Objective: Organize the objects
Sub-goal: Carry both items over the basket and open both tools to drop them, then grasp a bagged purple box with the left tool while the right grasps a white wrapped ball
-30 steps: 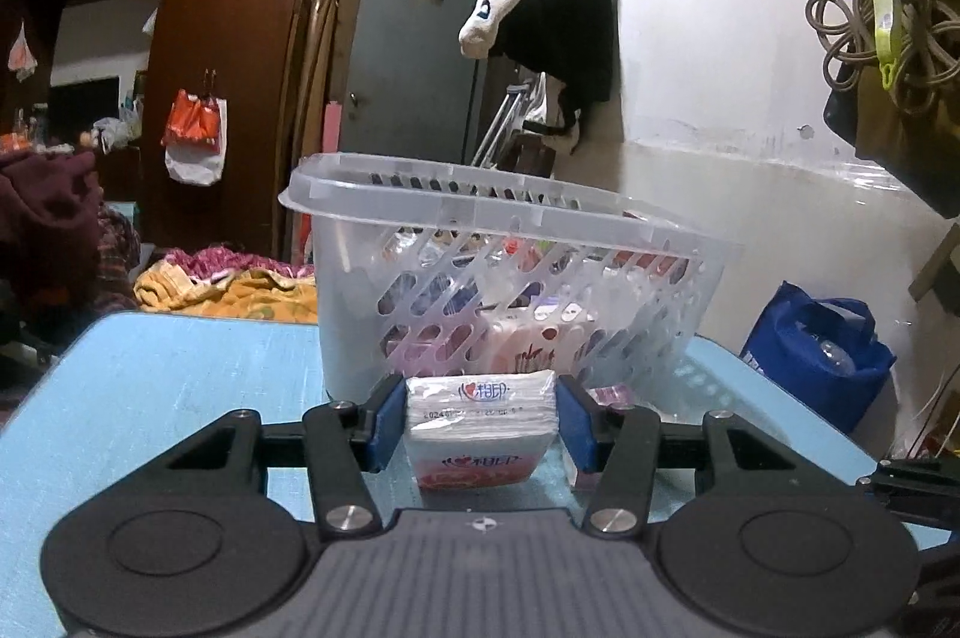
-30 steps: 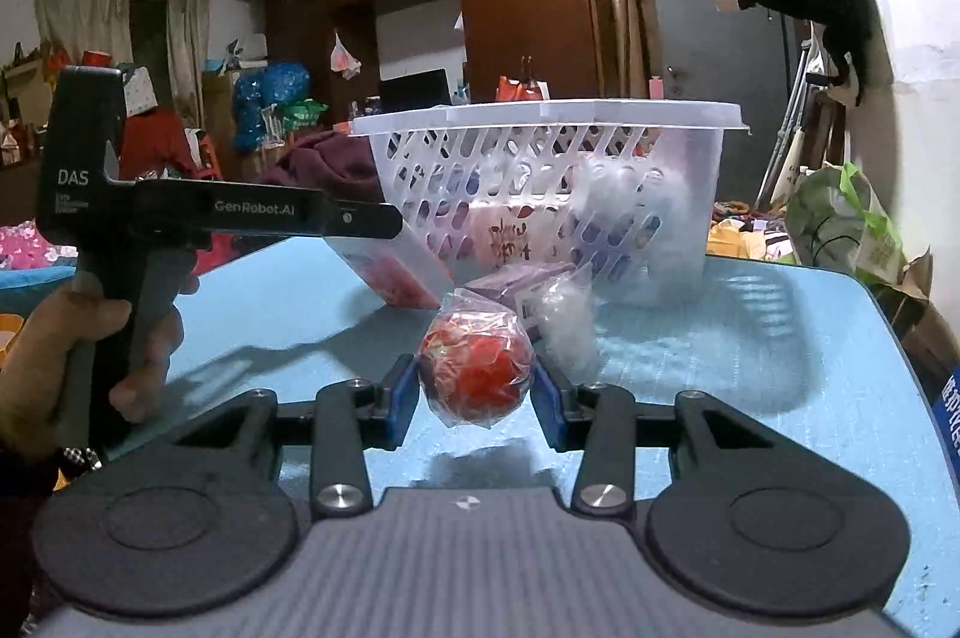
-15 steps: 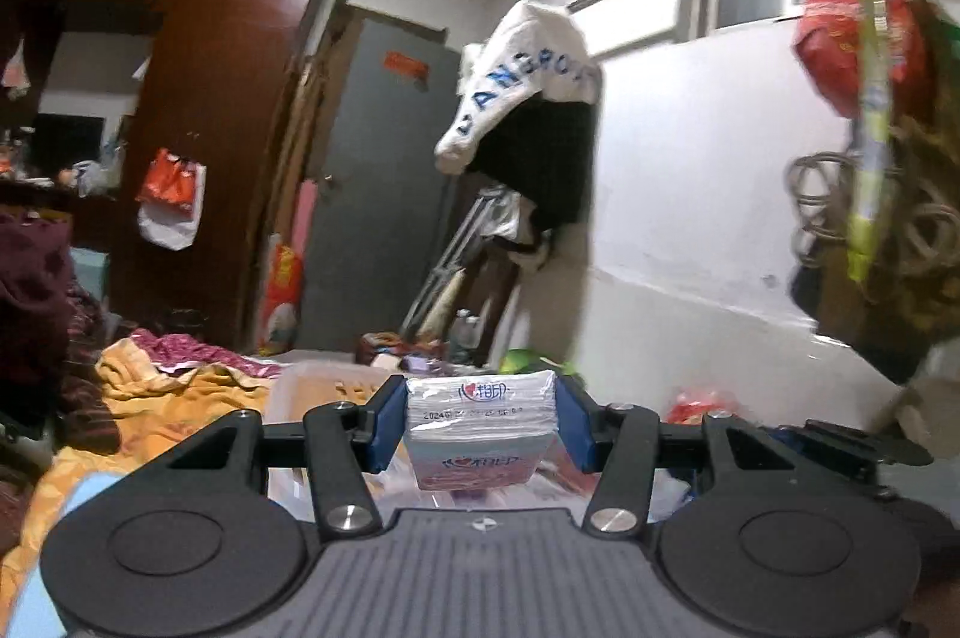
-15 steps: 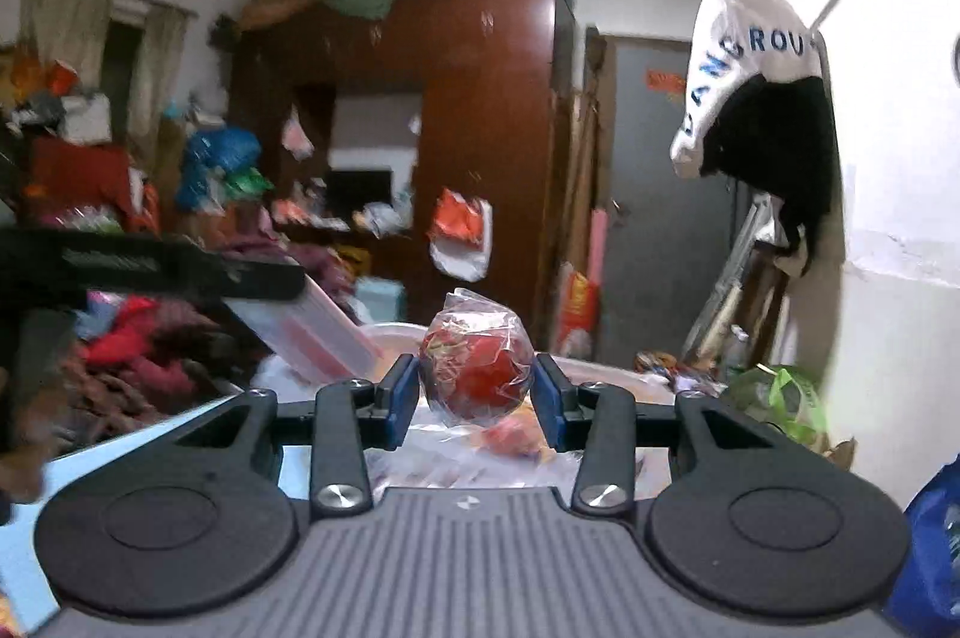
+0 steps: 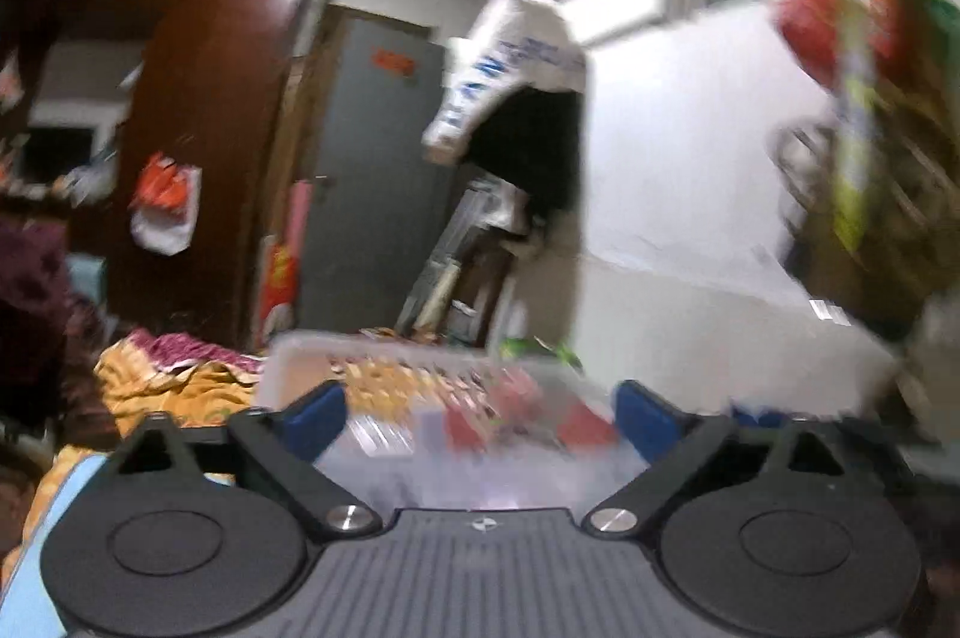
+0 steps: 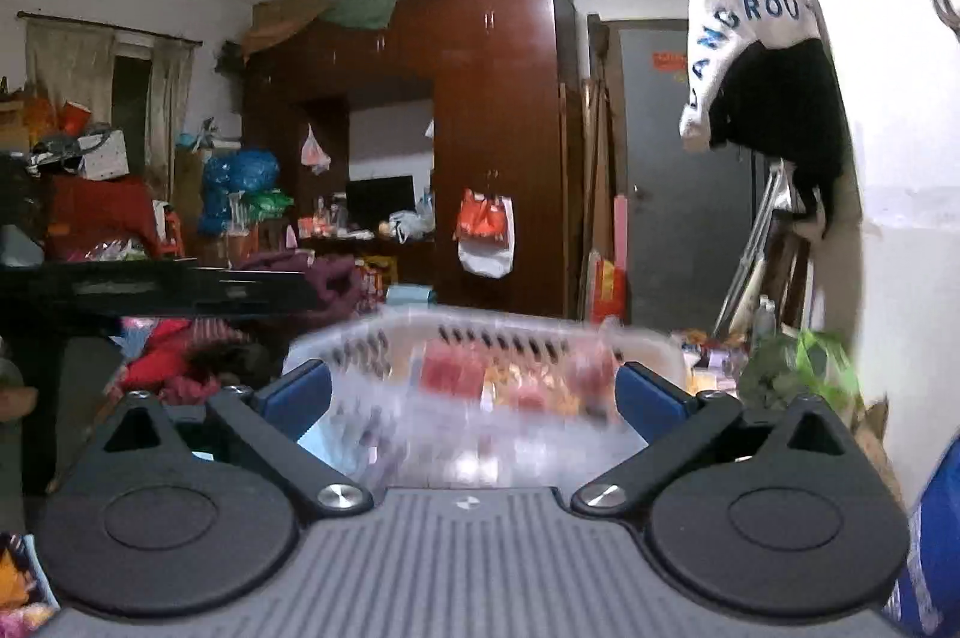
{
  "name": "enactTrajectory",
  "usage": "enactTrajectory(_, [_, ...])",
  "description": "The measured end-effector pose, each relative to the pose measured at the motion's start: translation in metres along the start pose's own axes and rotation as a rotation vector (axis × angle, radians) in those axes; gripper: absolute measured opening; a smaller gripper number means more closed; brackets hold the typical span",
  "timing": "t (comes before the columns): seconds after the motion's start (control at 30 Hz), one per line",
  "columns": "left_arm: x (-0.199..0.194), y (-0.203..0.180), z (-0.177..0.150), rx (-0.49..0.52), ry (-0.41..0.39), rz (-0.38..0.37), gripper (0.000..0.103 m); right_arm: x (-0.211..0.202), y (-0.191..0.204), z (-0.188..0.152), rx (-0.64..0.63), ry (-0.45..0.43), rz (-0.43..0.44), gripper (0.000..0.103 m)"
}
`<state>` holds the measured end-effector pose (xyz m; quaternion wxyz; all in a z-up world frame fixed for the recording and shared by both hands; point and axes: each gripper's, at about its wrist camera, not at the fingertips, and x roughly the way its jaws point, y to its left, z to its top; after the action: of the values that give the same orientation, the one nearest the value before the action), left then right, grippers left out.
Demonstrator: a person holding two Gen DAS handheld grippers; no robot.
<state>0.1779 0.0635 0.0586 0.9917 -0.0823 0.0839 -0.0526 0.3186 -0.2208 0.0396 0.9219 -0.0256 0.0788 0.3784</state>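
The clear slotted basket (image 5: 288,359) sits just below and ahead of both grippers, filled with several blurred red, white and orange packets. My left gripper (image 5: 480,419) hangs over its near rim; its jaws are opening wide and nothing is between the blue pads (image 5: 312,419). My right gripper (image 6: 474,398) is also above the basket (image 6: 480,323), jaws opening, with nothing between them. A blurred reddish wrapped lump (image 6: 591,368) lies at the basket's right side. I cannot pick out the tissue pack among the blurred contents. The left gripper's dark body (image 6: 150,287) crosses the right wrist view at the left.
The blue table edge (image 5: 36,518) shows at lower left. Behind stand a brown wardrobe (image 6: 498,146) and a grey door (image 6: 672,170). A white and black jacket (image 6: 756,56) hangs on the right wall. A green bag (image 6: 798,368) and a blue bag (image 6: 936,548) sit at the right.
Both grippers rose from table height to above the basket rim. The left let go of the tissue pack and the right let go of the red wrapped ball; both now stand wide.
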Motion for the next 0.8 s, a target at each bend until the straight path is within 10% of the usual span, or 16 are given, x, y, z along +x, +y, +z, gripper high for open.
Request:
enactTrajectory(0.27, [0.067,-0.027,-0.064,0.064,0.338,0.023,0.092,0.039,-0.050,-0.053,0.247,0.302,-0.104,0.103])
enactTrajectory(0.67, [0.104,-0.031,-0.090,0.047,0.469,0.057,0.092,0.029,-0.060,-0.063,0.242,0.294,-0.135,0.103])
enactTrajectory(0.8, [0.098,-0.024,-0.089,0.052,0.455,0.069,0.049,0.034,-0.052,-0.065,0.221,0.301,-0.130,0.103])
